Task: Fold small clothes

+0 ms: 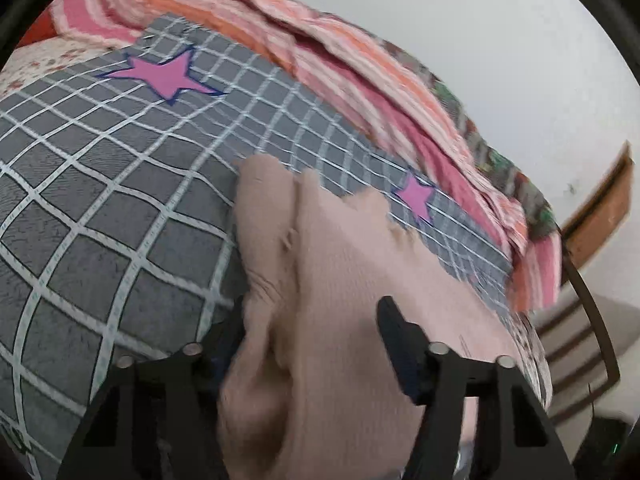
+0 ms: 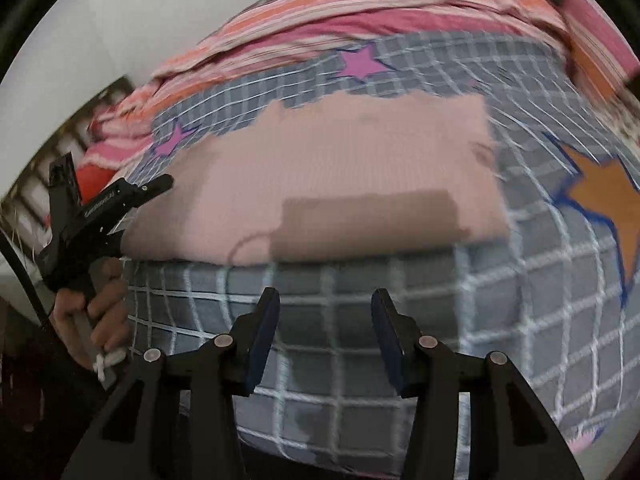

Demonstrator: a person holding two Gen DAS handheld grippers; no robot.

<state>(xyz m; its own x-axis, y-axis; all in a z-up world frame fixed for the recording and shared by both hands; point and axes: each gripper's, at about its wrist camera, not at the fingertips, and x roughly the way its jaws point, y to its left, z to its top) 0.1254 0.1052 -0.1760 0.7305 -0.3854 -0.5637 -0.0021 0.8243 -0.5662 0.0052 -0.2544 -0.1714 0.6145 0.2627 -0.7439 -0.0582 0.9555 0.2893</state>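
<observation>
A pale pink knitted garment lies spread on the grey checked bedsheet. In the left wrist view the garment bunches up between my left gripper's jaws, which stand wide apart; its left finger is hidden by cloth, so its hold is unclear. The left gripper also shows in the right wrist view at the garment's left edge, held by a hand. My right gripper is open and empty, above bare sheet just in front of the garment's near edge.
A pink and orange striped blanket is heaped along the far side of the bed. Pink stars and an orange star are printed on the sheet. A wooden slatted bed frame shows at the right.
</observation>
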